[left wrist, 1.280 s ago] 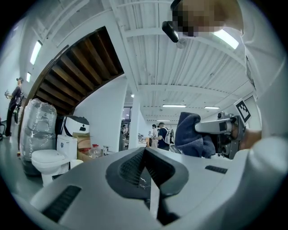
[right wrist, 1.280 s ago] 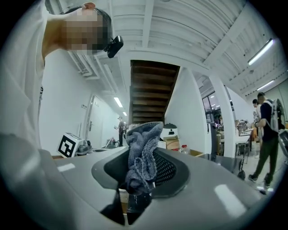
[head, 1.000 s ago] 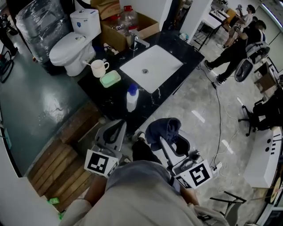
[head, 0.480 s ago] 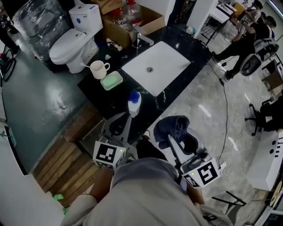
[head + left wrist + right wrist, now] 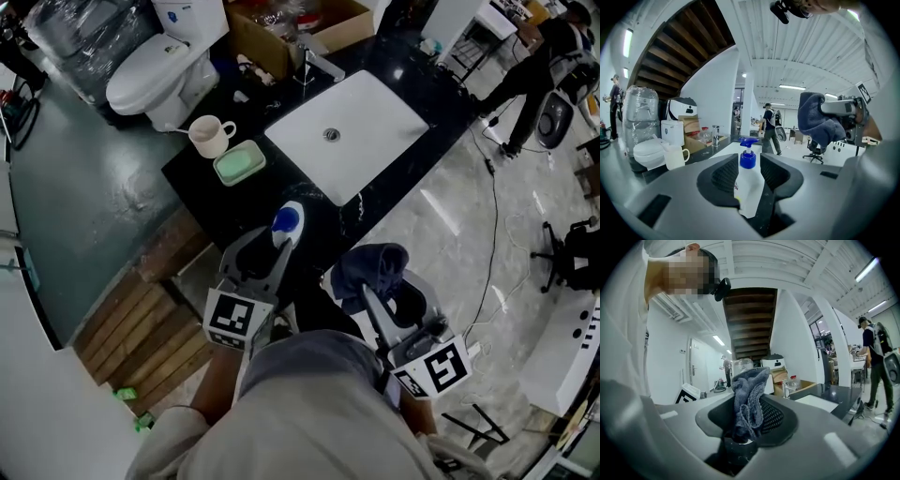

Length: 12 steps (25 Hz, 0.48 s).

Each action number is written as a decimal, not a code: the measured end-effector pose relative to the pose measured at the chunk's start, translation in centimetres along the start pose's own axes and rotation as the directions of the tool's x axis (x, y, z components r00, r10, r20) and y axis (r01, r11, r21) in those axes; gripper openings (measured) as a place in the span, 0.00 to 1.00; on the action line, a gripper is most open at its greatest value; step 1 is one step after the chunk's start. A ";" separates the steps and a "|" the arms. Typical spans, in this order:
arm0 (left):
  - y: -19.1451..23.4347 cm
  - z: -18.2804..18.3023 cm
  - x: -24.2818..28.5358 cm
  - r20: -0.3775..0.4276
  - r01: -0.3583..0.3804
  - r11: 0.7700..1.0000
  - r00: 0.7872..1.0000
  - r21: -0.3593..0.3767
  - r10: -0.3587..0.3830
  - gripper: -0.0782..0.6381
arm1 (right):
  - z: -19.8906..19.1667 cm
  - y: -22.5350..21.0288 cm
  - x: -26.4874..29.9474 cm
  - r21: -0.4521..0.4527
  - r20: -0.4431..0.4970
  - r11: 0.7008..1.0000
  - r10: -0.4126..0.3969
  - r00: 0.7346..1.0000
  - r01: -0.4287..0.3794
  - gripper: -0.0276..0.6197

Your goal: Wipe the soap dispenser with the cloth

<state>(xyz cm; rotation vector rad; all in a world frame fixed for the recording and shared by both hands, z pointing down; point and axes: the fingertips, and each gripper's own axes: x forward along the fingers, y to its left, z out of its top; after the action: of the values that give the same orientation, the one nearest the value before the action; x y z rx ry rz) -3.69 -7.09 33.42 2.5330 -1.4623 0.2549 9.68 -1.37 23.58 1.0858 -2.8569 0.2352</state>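
Note:
The soap dispenser (image 5: 286, 225), a white bottle with a blue pump, stands near the front edge of the black counter (image 5: 216, 202). My left gripper (image 5: 274, 251) has just been opening its jaws. They now stand on either side of the bottle (image 5: 747, 185), and I see no pad pressing on it. My right gripper (image 5: 382, 286) hangs in front of the counter, to the right of the bottle, and is shut on a bunched dark blue-grey cloth (image 5: 372, 265). That cloth (image 5: 749, 401) sticks up between the right jaws.
On the counter are a white sink basin (image 5: 349, 129) with a faucet (image 5: 319, 64), a cream mug (image 5: 208, 137) and a green soap dish (image 5: 238, 162). A toilet (image 5: 155, 73) and a cardboard box (image 5: 281, 28) stand behind. Wooden planks (image 5: 141, 333) lie at the lower left. People stand far right.
Both grippers have moved forward toward the counter. The left jaws were shut short of the bottle; now they are apart with the bottle between them. The cloth stays in the right gripper.

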 end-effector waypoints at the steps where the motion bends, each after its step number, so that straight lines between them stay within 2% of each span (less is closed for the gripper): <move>1: 0.1 0.0 0.4 -0.004 0.000 1.000 1.000 0.003 0.000 0.29 | -0.2 -0.4 0.3 0.006 -0.003 1.000 0.005 1.000 -0.005 0.23; 6: -0.4 0.8 2.3 -0.007 0.025 0.999 1.000 0.020 -0.025 0.30 | -0.9 -2.3 1.9 0.041 -0.023 0.999 0.029 0.999 -0.028 0.23; 12: 0.2 1.8 3.9 -0.006 0.018 0.999 1.000 0.032 -0.017 0.30 | -1.1 -4.0 3.9 0.065 -0.036 0.996 0.063 0.997 -0.060 0.23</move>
<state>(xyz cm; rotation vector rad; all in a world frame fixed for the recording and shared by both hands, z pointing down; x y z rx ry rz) -1.81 -10.93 32.64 2.5673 -1.4449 0.2845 9.39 -6.68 25.59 0.9932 -2.8699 0.3490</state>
